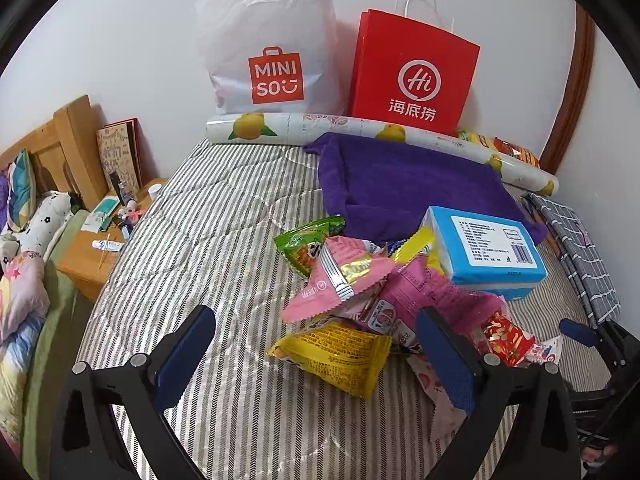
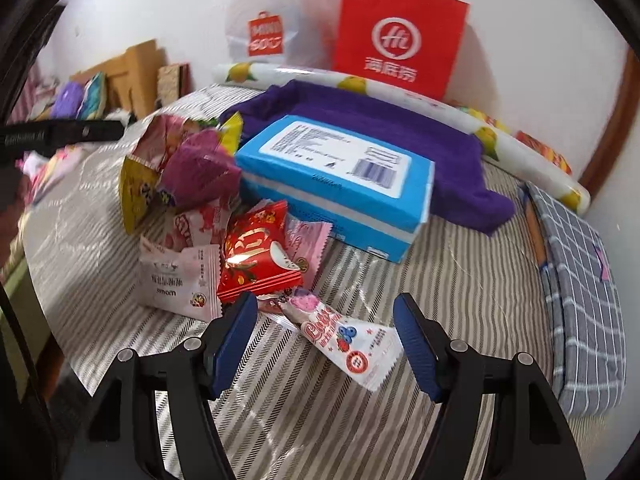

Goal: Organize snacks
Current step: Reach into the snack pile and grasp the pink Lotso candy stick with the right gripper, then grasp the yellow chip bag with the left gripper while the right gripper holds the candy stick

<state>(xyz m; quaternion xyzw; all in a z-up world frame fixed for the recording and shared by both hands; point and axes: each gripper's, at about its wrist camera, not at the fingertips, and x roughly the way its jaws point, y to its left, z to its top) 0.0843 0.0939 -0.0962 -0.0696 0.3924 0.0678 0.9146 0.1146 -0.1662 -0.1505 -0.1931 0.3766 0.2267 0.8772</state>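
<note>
A heap of snack packets lies on the striped bed cover [image 1: 208, 240]. In the left wrist view my left gripper [image 1: 316, 320] is open above the heap's near side, with a yellow packet [image 1: 336, 356] lying between its fingers and a pink packet [image 1: 340, 280] just beyond. In the right wrist view my right gripper [image 2: 326, 304] is open low over a white berry snack bar [image 2: 352, 344]. The bar lies flat between the pads, and neither pad presses on it. A red packet [image 2: 256, 256] sits just ahead of the left finger.
A blue tissue pack [image 2: 336, 172] rests on a purple towel [image 1: 400, 176] behind the heap. A red paper bag [image 1: 412, 76] and a white plastic bag [image 1: 268, 48] lean on the wall behind a fruit-print roll [image 1: 280, 126]. A grey checked pouch [image 2: 580, 280] lies at the right.
</note>
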